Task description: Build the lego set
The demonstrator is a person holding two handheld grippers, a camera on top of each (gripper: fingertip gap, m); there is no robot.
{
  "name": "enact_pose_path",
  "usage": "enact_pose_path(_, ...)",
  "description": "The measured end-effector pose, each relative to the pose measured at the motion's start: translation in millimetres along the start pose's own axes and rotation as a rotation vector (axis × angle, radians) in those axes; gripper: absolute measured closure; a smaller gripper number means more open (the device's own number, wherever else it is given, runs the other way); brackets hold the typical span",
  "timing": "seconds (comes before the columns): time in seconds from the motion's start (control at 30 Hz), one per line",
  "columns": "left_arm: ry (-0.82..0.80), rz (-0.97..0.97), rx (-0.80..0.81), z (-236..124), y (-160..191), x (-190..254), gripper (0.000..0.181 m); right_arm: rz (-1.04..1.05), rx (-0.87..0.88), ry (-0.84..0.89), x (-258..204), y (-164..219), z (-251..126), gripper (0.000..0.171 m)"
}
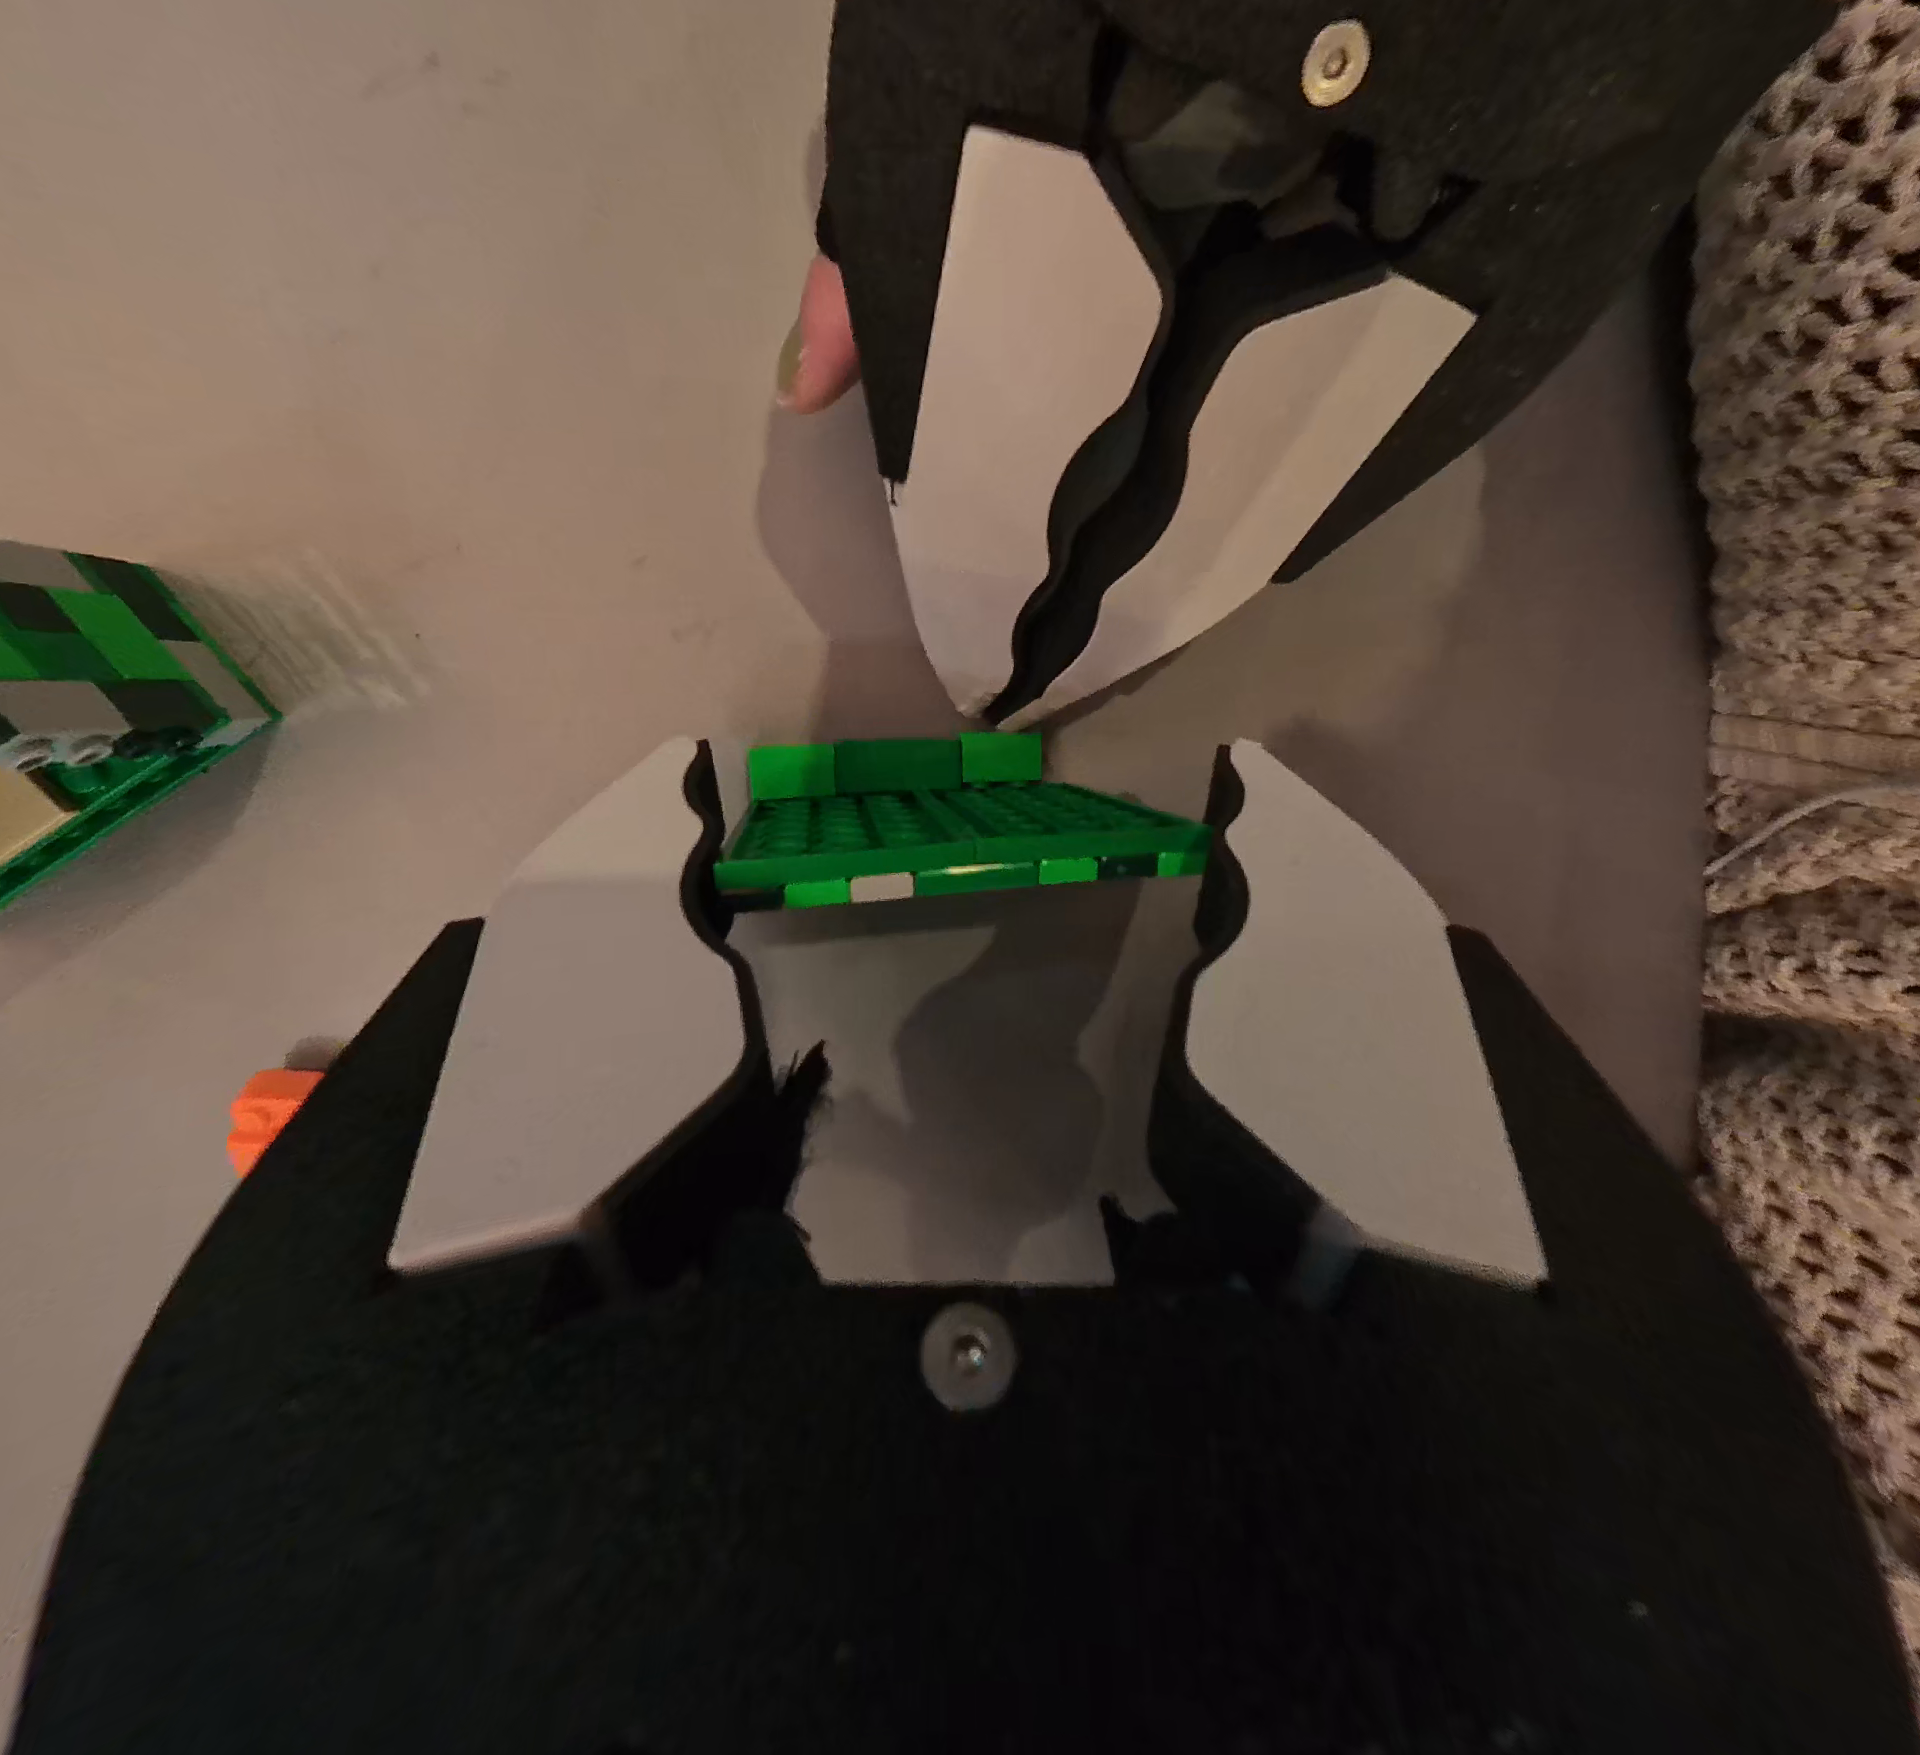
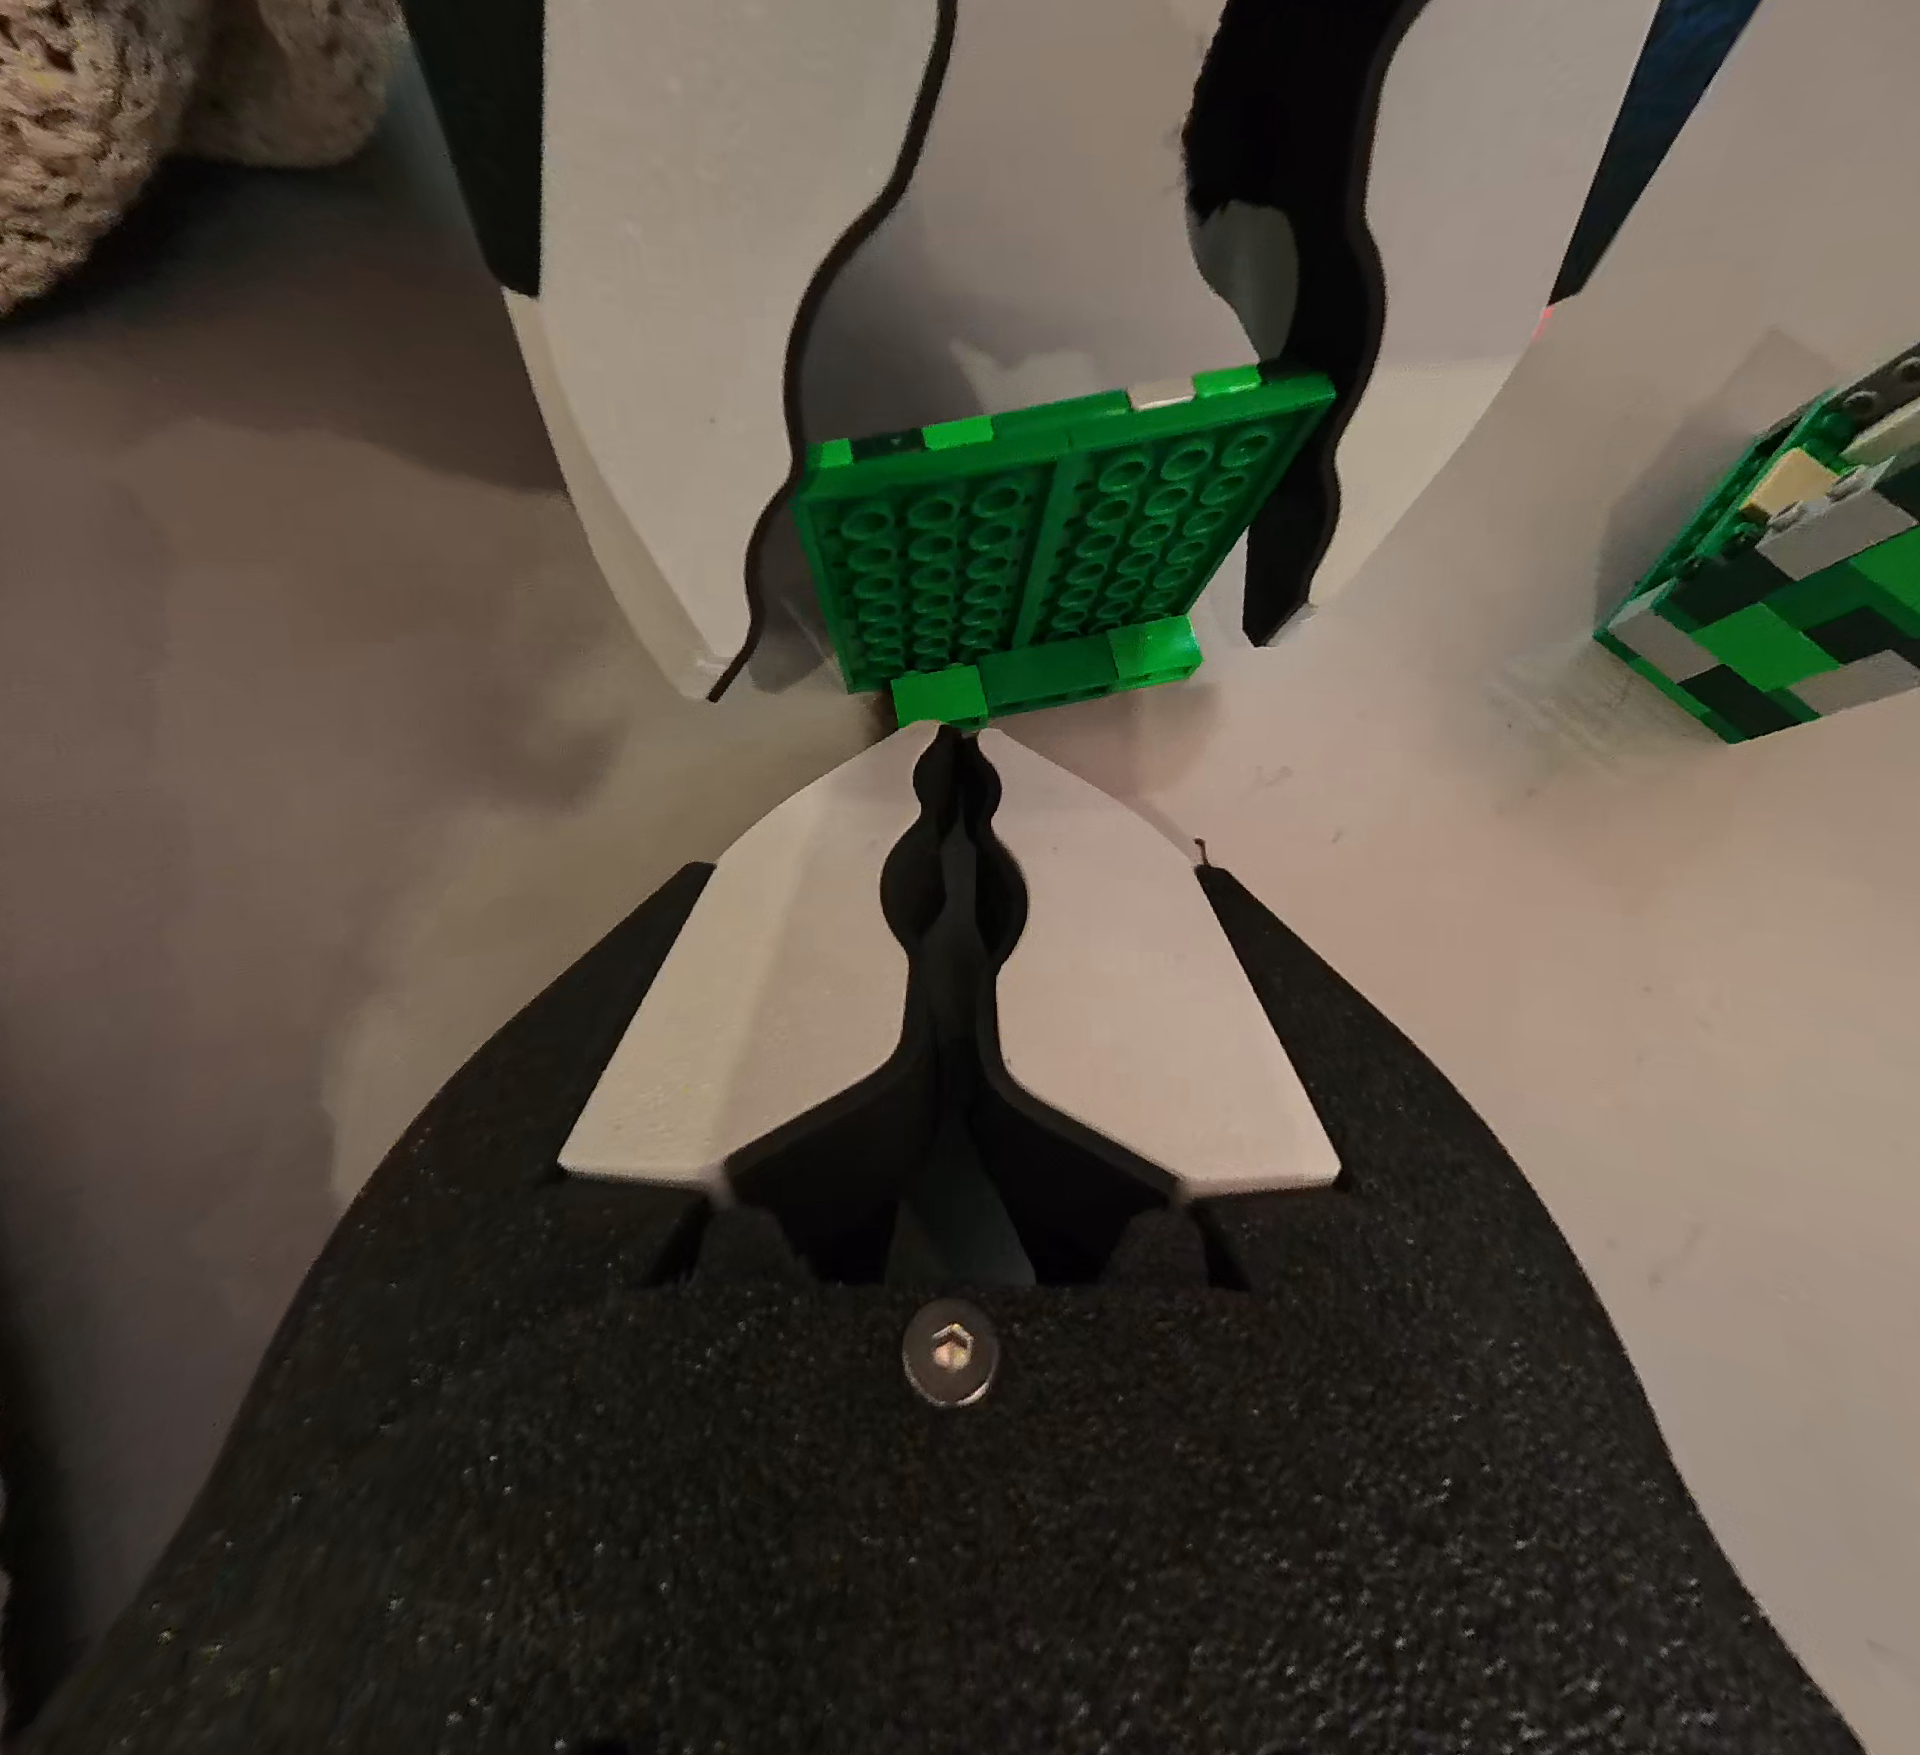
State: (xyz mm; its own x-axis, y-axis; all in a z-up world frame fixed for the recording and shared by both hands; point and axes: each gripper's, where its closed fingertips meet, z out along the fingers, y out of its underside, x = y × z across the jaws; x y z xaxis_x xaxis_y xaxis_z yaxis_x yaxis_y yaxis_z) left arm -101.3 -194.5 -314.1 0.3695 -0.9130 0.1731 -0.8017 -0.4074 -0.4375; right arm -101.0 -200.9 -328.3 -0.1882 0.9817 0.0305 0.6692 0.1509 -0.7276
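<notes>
Up close, no brand marks, labels or readable writing on anything in either view; no containers either.

My left gripper [image 1: 961,858] has its fingers spread around a green plate [image 1: 966,822] and pressing on its two opposite side edges, so the plate is grasped and held off the tabletop [image 1: 416,251]. From the right wrist view the plate [image 2: 1039,552] shows its underside, rows of round tube sockets, with a seam down the middle as if two plates sit side by side. Small tiles in lighter green, dark green and one grey line the far edge there. A row of green bricks [image 2: 1044,677] is fixed along the plate's near edge in that view.

My right gripper [image 2: 951,744] has its fingers clenched together, nothing visibly between them; the tips touch or nearly touch that brick row — I cannot tell which.

A second, partly built block [image 2: 1787,583] in green, dark green and grey sits on the tabletop off to the side, cut off by the frame edge in both views.

An orange piece [image 1: 265,1118] is half hidden behind my left gripper's body; shape unclear.

Knitted beige fabric [image 1: 1818,666] fills one edge. A fingertip [image 1: 821,344] shows behind the right gripper.
</notes>
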Motion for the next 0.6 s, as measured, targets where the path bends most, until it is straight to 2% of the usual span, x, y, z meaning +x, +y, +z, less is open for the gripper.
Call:
enact_pose_path(0.1,0.046,-0.048,0.049,4,-2,5,0.089,0.002,0.008,0.004,0,0,0,0.171)
enact_pose_path(0.2,0.094,-0.069,0.094,8,0,12,0.076,0.0,0.01,0.002,0,-1,0,0.171)
enact_pose_path(0.4,0.065,-0.056,0.175,5,1,12,0.077,-0.002,0.018,0.0,-1,-2,1,0.171)
enact_pose_path(0.6,0.175,-0.088,0.2,7,-6,8,0.08,-0.003,0.017,-0.001,-1,-3,1,0.171)
